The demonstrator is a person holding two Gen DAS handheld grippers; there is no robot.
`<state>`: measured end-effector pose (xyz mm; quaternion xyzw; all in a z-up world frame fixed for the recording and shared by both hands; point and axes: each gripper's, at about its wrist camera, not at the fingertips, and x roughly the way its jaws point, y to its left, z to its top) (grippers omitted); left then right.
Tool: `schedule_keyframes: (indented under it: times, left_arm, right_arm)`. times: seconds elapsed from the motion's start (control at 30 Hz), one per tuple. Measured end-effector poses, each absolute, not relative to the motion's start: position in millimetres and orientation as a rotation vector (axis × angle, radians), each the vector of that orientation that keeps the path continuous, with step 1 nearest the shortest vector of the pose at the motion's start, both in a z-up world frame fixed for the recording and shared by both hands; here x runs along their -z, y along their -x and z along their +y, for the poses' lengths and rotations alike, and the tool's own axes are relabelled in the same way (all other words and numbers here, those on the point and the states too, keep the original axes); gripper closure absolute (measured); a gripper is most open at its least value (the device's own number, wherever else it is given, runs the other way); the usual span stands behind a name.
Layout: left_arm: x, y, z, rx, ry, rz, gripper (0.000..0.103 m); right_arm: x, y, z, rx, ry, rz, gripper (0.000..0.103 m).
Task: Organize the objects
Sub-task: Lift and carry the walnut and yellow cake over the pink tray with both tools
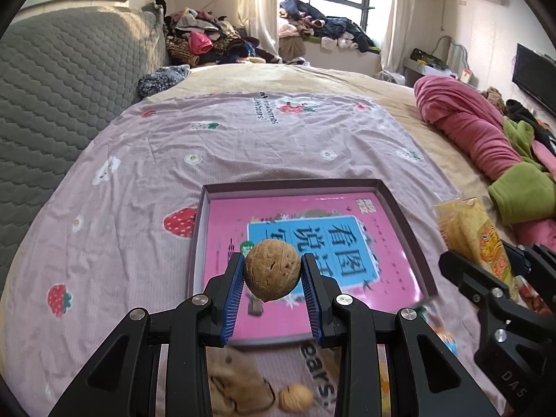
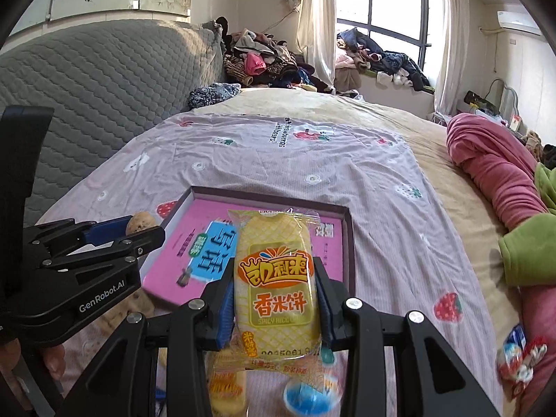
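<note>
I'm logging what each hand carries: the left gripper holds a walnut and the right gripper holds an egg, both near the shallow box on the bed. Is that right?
Not quite. The right gripper holds a yellow rice cracker packet, not an egg, as the right wrist view shows. The rest stands: the left gripper holds a walnut, both near the shallow box on the bed.

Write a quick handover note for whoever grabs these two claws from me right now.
Left claw: shut on a walnut, held over the near part of the box.
Right claw: shut on a rice cracker pack, also above the box.
Box: open on the bedspread, a pink book in it.
Done: both items picked up.
Left: set both down; another walnut and blurred snacks lie loose on the bed.
</note>
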<state>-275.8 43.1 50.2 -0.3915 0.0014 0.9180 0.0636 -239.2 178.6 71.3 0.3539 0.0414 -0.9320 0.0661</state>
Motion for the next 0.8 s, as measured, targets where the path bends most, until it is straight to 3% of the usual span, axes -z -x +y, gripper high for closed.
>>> schedule_keyframes:
  times: [0.8]
  left_arm:
    - [15.9,408.6,40.4,-2.791,1.321,0.038,0.069]
  right_arm:
    - [-10.0,369.4,196.4,2.706,-1.239,0.106,0.064]
